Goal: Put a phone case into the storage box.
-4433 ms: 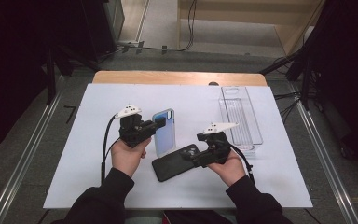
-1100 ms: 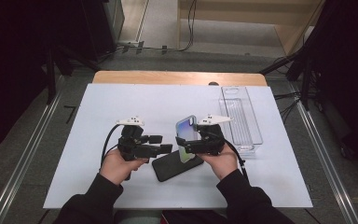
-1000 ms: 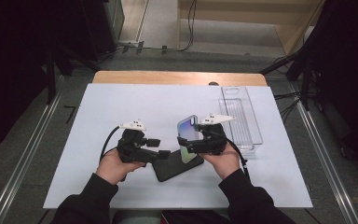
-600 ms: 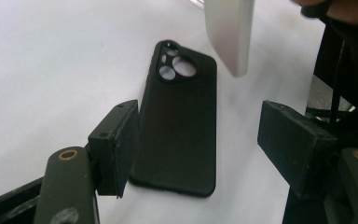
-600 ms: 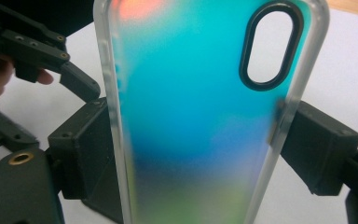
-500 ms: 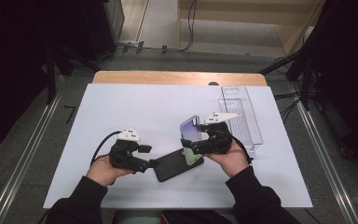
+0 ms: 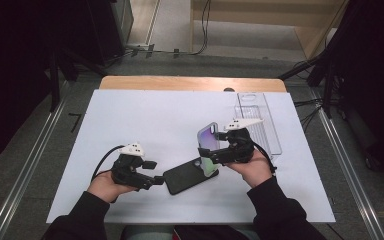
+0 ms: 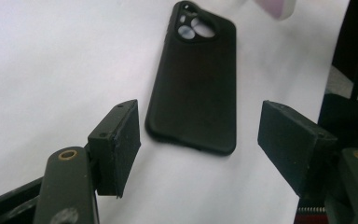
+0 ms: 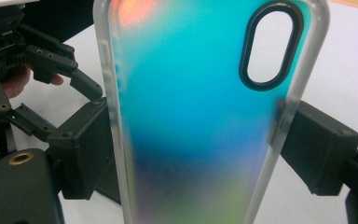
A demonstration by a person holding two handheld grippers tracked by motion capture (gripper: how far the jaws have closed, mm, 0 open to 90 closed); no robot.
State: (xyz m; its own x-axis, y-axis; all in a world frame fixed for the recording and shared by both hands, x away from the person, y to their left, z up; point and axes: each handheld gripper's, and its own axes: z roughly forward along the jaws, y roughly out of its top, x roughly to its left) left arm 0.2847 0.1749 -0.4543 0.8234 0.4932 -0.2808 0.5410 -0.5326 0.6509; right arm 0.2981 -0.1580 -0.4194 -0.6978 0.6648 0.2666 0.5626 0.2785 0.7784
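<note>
The right gripper [image 9: 193, 140] clamps an iridescent phone case [image 9: 200, 107] upright between its fingers, lifted off the white table [image 7: 130, 115]. The left gripper [image 8: 198, 140], jaws apart, frames the black phone case [image 8: 196, 88] lying just ahead, not yet grasped.

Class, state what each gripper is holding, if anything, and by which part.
The right gripper clamps the iridescent phone case across its long side edges. The left gripper holds nothing.

White bench [image 7: 130, 120], wood strip at far edge. Black case [image 7: 187, 176] flat near front; clear tray [image 7: 272, 142] at right.
</note>
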